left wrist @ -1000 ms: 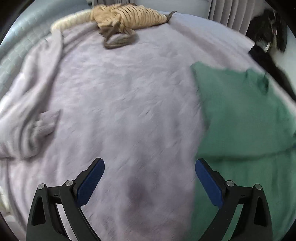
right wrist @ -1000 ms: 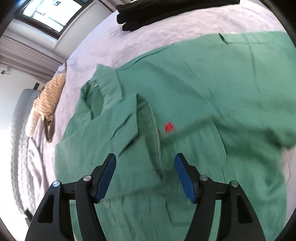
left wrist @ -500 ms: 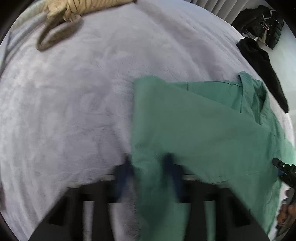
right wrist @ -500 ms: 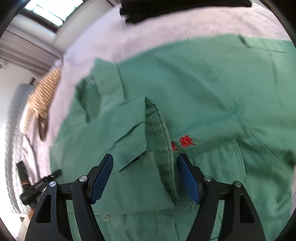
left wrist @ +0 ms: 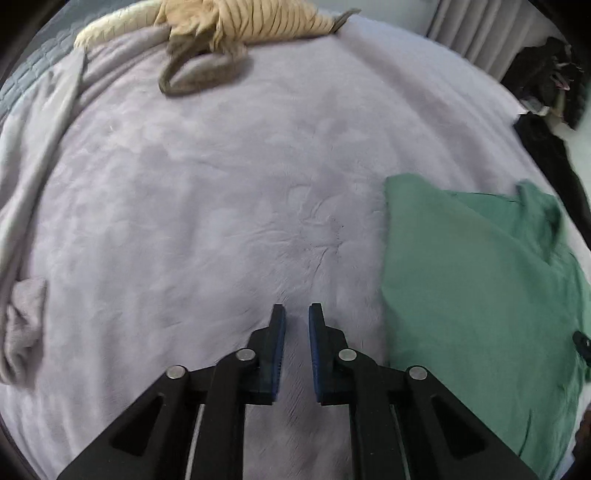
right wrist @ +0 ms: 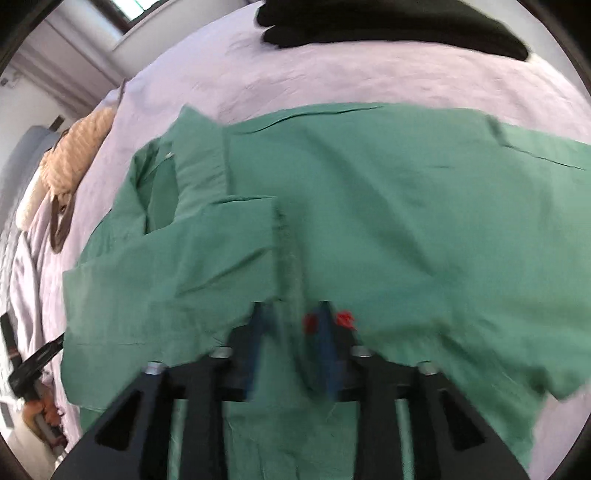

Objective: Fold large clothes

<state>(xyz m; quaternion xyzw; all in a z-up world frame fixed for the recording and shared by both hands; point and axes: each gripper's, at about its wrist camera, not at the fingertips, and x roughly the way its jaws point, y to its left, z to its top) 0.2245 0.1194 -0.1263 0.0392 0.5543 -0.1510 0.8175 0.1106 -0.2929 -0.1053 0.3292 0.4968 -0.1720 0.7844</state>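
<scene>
A green shirt lies spread on the lilac bedspread, collar to the left, with red stitching on the chest. My right gripper is down on the shirt, blurred, its jaws opening. The raised fold of the front placket runs between them, with a gap showing on each side. In the left wrist view the shirt lies to the right. My left gripper hovers over the bare bedspread beside the shirt's edge. Its jaws are closing to a narrow slit with nothing between them.
A striped beige garment with a brown strap lies at the bed's far end. Black clothes sit beyond the shirt, and more dark clothing lies at the bed's right edge. A crumpled grey blanket lines the left side.
My left gripper went from wide open to almost closed and shifted from the shirt's edge onto bare bedspread. My right jaws narrowed and came down around the placket fold.
</scene>
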